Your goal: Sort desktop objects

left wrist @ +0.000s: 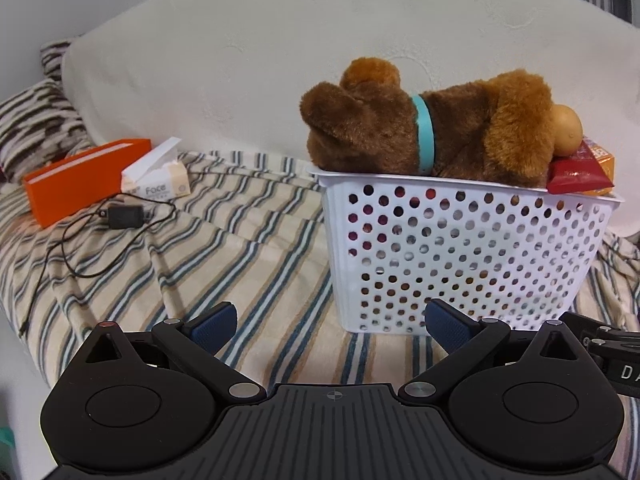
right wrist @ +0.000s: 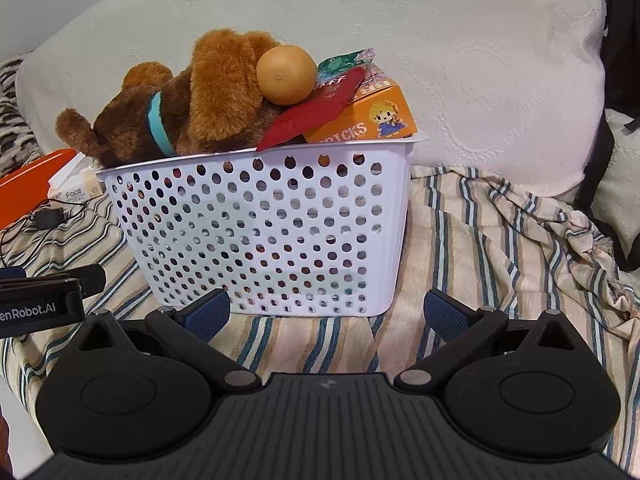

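A white perforated basket (left wrist: 460, 248) (right wrist: 260, 232) stands on a striped blanket. It is heaped with a brown plush dog with a teal collar (left wrist: 424, 128) (right wrist: 176, 108), an orange fruit (right wrist: 286, 74) (left wrist: 566, 130), a red snack packet (right wrist: 316, 110) (left wrist: 578, 176) and an orange bricks box (right wrist: 368, 116). My left gripper (left wrist: 332, 328) is open and empty, low in front of the basket's left corner. My right gripper (right wrist: 326, 314) is open and empty, just in front of the basket's near wall. The left gripper's fingers (right wrist: 86, 280) show at the left of the right wrist view.
An orange box (left wrist: 84, 176) (right wrist: 28, 184), a tissue pack (left wrist: 160, 180) (right wrist: 76, 188) and a black charger with cable (left wrist: 124, 216) (right wrist: 48, 218) lie on the blanket left of the basket. A large white pillow (left wrist: 240, 60) (right wrist: 480, 60) is behind.
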### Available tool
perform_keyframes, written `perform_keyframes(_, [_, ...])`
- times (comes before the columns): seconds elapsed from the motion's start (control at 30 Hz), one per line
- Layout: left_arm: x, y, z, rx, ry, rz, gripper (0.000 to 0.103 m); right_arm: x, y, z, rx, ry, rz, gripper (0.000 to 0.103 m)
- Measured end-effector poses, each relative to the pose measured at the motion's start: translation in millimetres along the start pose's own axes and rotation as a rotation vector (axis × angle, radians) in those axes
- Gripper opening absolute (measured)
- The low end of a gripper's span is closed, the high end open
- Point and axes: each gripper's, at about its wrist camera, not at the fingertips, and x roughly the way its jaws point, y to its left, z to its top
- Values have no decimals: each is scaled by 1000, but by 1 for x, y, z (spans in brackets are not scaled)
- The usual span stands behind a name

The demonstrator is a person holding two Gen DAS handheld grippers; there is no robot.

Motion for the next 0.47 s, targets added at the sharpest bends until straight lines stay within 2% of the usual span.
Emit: perform_keyframes(0.47, [-4, -8, -1, 66, -28, -6, 103, 0, 0, 0, -7, 9, 2, 103])
